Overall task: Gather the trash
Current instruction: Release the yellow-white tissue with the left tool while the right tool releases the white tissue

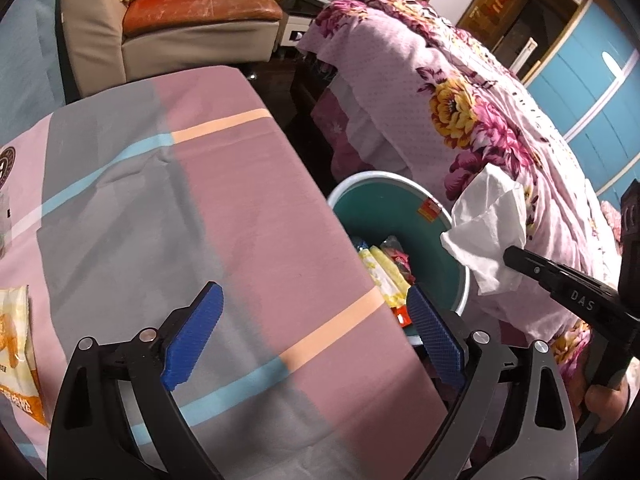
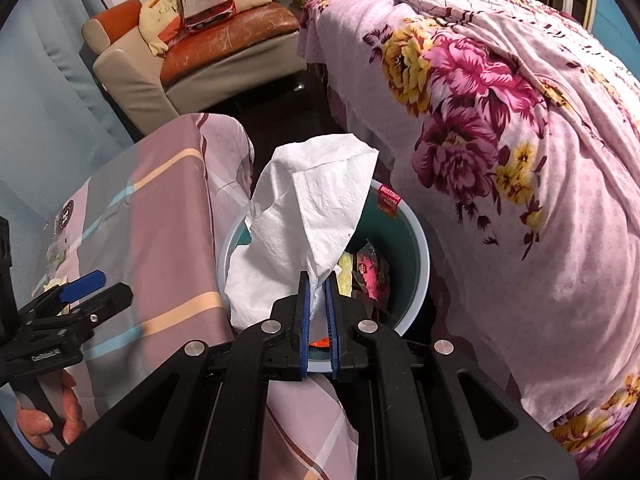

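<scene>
My right gripper (image 2: 318, 280) is shut on a crumpled white tissue (image 2: 312, 208) and holds it above the teal trash bin (image 2: 404, 240) that stands on the floor beside the table. The bin holds yellow and red wrappers (image 2: 368, 272). In the left wrist view the tissue (image 1: 488, 236) hangs from the right gripper (image 1: 510, 254) over the bin's rim (image 1: 372, 178). My left gripper (image 1: 316, 320) is open and empty above the table's right edge, near the bin. It also shows at the left of the right wrist view (image 2: 96, 288).
The table wears a pink, grey and blue striped cloth (image 1: 224, 216). An orange snack packet (image 1: 18, 352) and a white packet (image 1: 6, 200) lie at its left. A floral-covered bed (image 1: 472, 120) stands right of the bin. An armchair (image 1: 180, 28) stands behind.
</scene>
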